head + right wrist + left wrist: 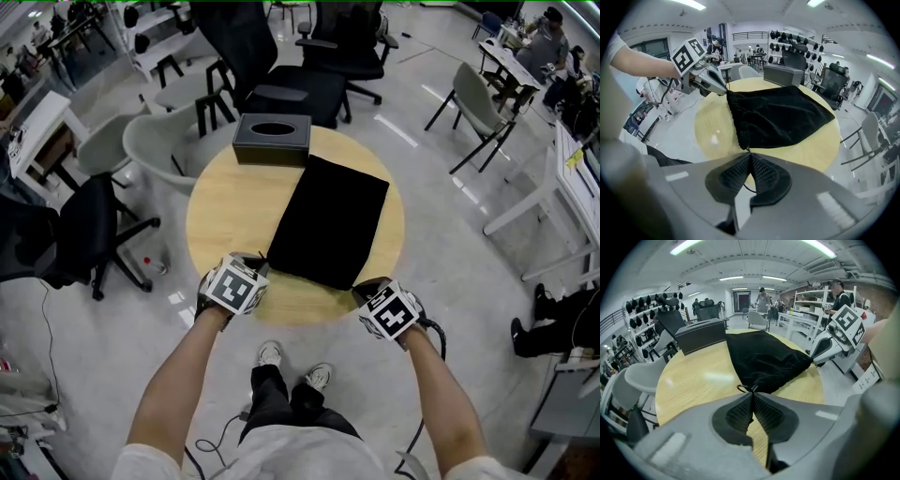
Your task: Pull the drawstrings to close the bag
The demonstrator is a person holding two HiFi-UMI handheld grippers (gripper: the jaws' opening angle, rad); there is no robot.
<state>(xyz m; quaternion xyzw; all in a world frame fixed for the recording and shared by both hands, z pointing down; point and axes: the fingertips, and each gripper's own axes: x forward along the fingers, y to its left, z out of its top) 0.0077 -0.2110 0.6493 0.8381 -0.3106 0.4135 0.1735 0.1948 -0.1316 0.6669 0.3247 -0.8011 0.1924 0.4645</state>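
Black drawstring bag (pixel 328 220) lies flat on the worktop (pixel 225 216), directly ahead of both grippers. Left gripper (pixel 752 401) pinches the left drawstring (pixel 743 389); right gripper (pixel 749 161) pinches the right drawstring (pixel 746 151), jaws fully together.

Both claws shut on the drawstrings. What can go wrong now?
1. The left claw holds the left drawstring only at its very tips, and the right claw holds the thin right drawstring; either may slip under tension.
2. The bag lies loose near the table edge; uneven pulling could drag it off instead of cinching.
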